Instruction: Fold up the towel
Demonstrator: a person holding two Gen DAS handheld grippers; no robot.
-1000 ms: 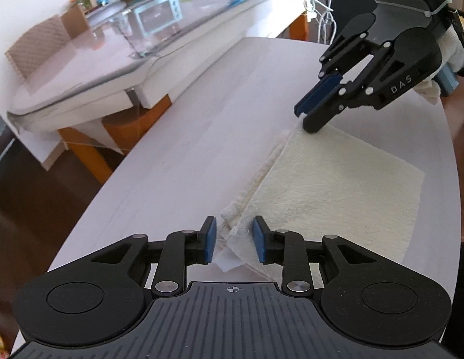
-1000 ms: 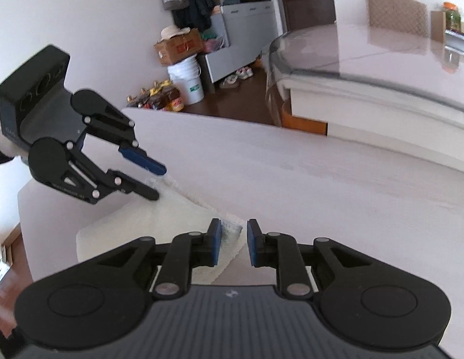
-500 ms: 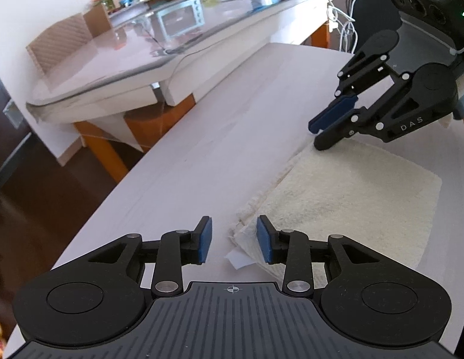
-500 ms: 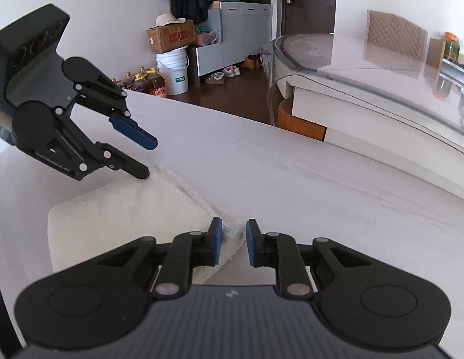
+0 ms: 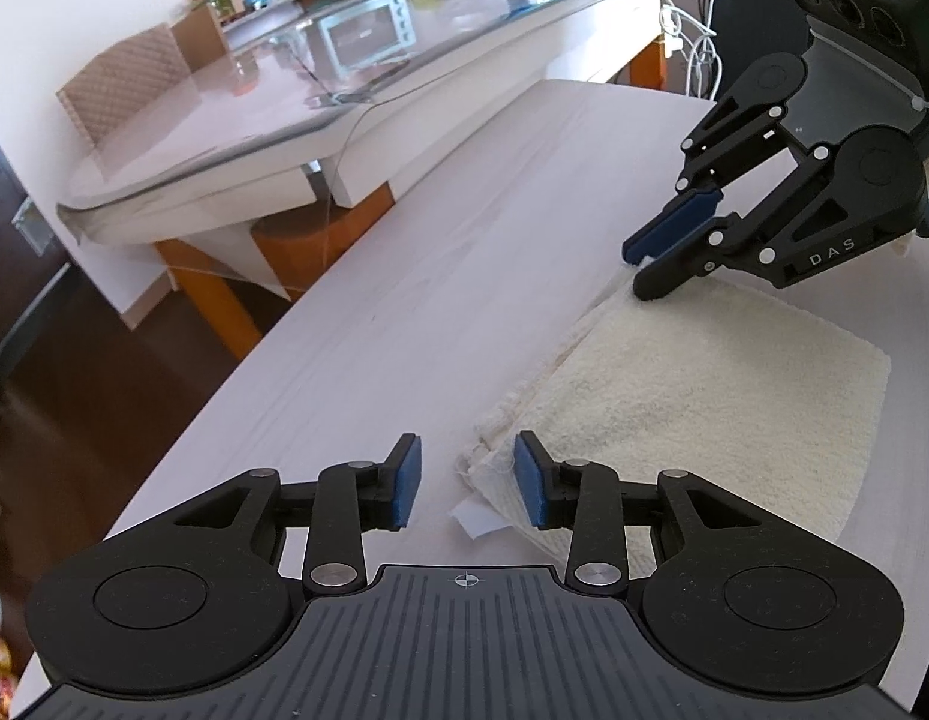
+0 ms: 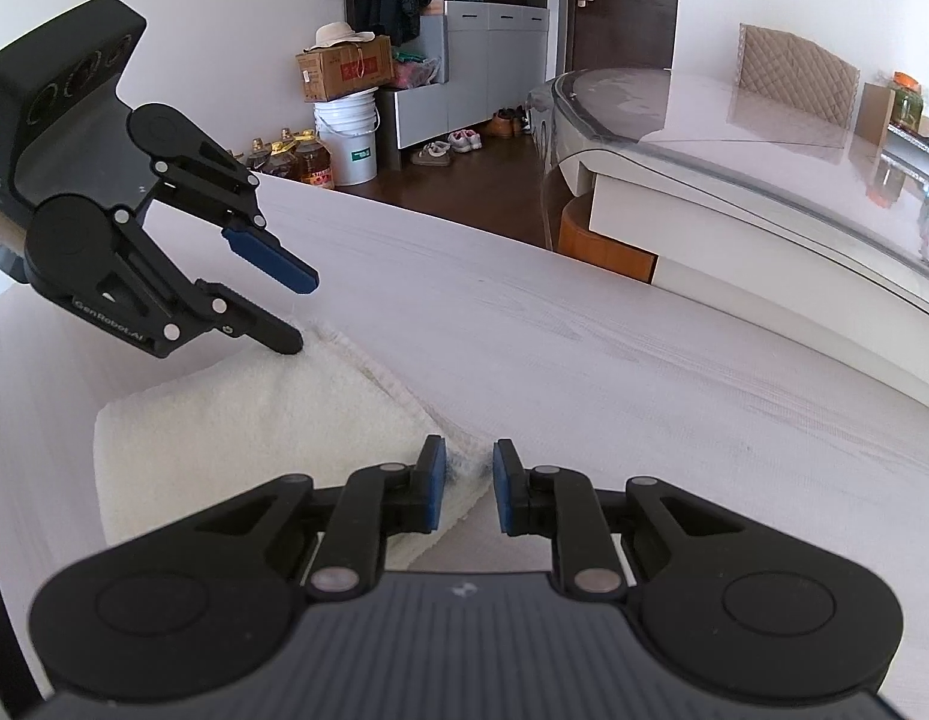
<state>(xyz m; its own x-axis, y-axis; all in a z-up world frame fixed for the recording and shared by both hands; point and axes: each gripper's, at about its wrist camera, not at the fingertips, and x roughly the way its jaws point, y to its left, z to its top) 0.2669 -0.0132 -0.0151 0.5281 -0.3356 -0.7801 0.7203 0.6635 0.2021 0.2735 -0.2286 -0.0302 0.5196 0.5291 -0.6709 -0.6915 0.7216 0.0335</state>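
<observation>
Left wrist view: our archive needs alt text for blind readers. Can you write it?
A folded white towel lies on a pale table, one claw at each of two corners. The left claw is open around the near corner; the right claw touches the far one.

Left gripper (image 5: 467, 480): matte black linkage arms, blue rectangular finger pads (image 5: 404, 483), silver pivot screws, round discs either side, ribbed dark-grey housing with small crosshair mark. Side seen from right wrist reads "GenRobot.AI".

Right gripper (image 6: 464, 489): same black build, blue pads, silver screws. Side reads "DAS"; top block with three round lenses, green light, white cable tie.
</observation>
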